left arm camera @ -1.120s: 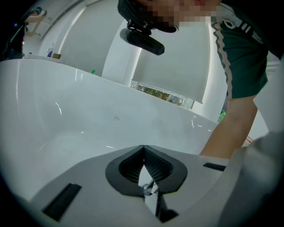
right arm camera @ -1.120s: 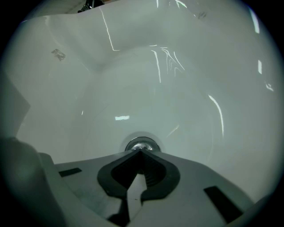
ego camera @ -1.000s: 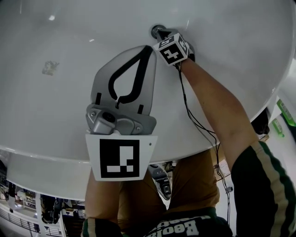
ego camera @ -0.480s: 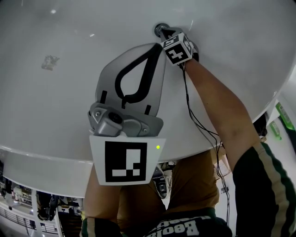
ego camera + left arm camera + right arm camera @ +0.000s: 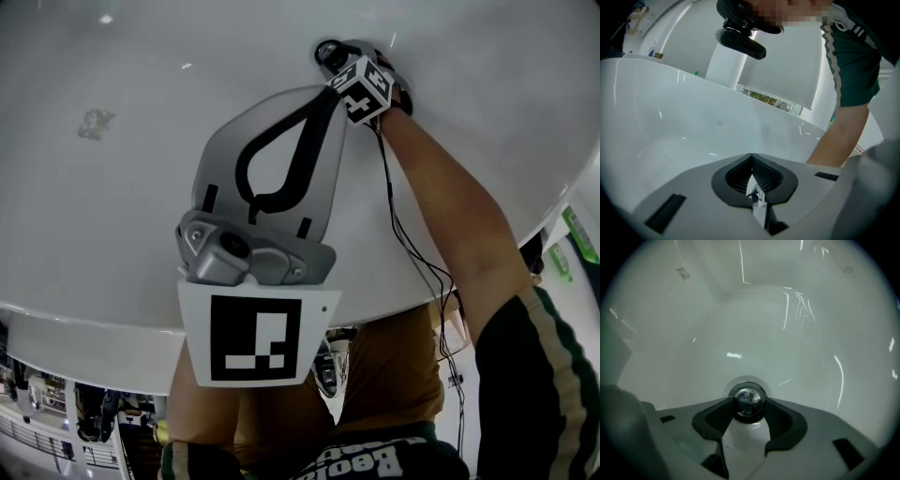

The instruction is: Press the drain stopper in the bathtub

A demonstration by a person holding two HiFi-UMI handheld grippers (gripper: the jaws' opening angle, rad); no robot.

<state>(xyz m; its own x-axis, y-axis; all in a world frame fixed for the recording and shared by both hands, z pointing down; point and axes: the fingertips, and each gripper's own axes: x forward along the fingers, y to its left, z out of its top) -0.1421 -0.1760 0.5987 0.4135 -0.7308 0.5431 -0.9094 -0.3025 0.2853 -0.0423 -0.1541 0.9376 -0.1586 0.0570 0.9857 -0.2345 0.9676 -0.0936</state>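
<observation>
The chrome drain stopper [image 5: 747, 398] sits in the floor of the white bathtub [image 5: 754, 329]. My right gripper [image 5: 747, 409] points straight down at it. Its jaws have just been opening and now stand open, one dark tip on each side of the stopper. In the head view the stopper [image 5: 325, 53] shows at the top, just beyond the right gripper's marker cube [image 5: 362, 86]. My left gripper [image 5: 323, 97] hangs over the tub nearer to me, shut with nothing between its ribbed pads [image 5: 761, 176].
The person's right arm [image 5: 450, 216] and a thin black cable [image 5: 405, 246] reach across the tub rim [image 5: 84, 342]. A small grey mark [image 5: 95, 123] shows on the tub wall. A ledge with small bottles [image 5: 654, 50] lies beyond the tub.
The right gripper's marker cube has rolled a little and sits slightly higher in the head view, still over the stopper. The left gripper has kept its place.
</observation>
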